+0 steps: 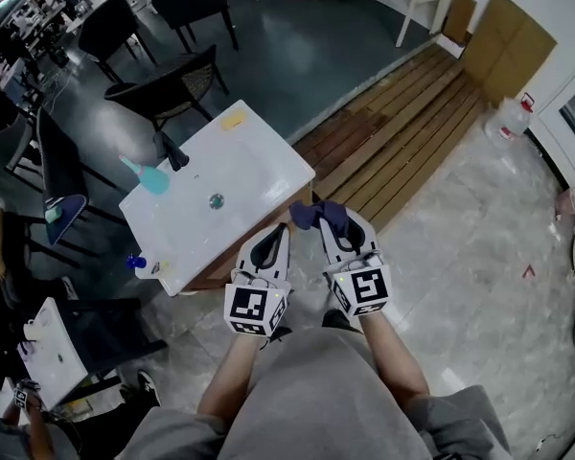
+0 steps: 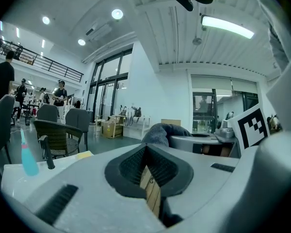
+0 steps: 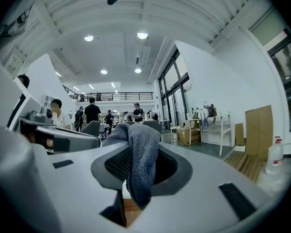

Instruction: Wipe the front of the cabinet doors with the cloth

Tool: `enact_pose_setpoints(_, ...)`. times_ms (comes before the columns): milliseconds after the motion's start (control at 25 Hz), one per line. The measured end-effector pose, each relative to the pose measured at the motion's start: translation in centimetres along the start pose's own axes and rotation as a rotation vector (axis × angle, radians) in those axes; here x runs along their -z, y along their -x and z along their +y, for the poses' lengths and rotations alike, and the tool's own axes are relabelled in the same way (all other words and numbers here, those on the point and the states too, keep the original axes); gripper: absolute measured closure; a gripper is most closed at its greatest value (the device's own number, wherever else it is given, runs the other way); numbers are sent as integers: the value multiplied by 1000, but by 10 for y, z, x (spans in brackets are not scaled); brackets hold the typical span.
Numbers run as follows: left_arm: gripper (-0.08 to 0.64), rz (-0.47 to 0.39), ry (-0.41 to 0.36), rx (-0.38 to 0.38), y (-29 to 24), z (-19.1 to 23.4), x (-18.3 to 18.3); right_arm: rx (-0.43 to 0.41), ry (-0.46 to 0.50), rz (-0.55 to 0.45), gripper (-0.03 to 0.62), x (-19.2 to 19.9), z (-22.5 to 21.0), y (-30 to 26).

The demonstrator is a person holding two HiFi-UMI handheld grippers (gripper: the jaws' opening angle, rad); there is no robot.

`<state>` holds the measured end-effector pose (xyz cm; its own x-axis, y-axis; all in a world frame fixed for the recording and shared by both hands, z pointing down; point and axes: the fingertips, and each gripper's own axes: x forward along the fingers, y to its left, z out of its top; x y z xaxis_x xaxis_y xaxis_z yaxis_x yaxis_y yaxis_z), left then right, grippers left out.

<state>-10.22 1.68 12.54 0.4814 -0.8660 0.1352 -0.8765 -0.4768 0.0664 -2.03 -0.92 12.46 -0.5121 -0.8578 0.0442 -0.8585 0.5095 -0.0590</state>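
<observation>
The cloth, a dark grey-blue rag, is pinched between the fingers of the right gripper. It bunches above them and trails below, leaving a loose pad to press on a surface. It hangs in the air near a corner of the white tabletop. The left gripper is just beside it, fingers together on nothing, probably just staying clear. Only a brown strip of the cabinet shows under the tabletop. Its doors are hidden from above, so wiping seems not yet begun.

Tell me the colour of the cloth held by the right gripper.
The cloth is dark blue-grey, clearest in the right gripper view.
</observation>
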Motion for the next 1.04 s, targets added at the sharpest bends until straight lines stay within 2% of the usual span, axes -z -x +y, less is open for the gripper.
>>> enact_pose_setpoints(560, 553, -62, -32, 53, 10, 3, -27, 31, 26, -68, 502, -29, 13, 6)
enact_pose_setpoints(800, 553, -65, -37, 84, 10, -1, -28, 55, 12, -74, 502, -30, 11, 8)
enact_pose_setpoints(1040, 553, -56, -24, 83, 15, 3, -23, 60, 9, -80, 502, -33, 14, 7)
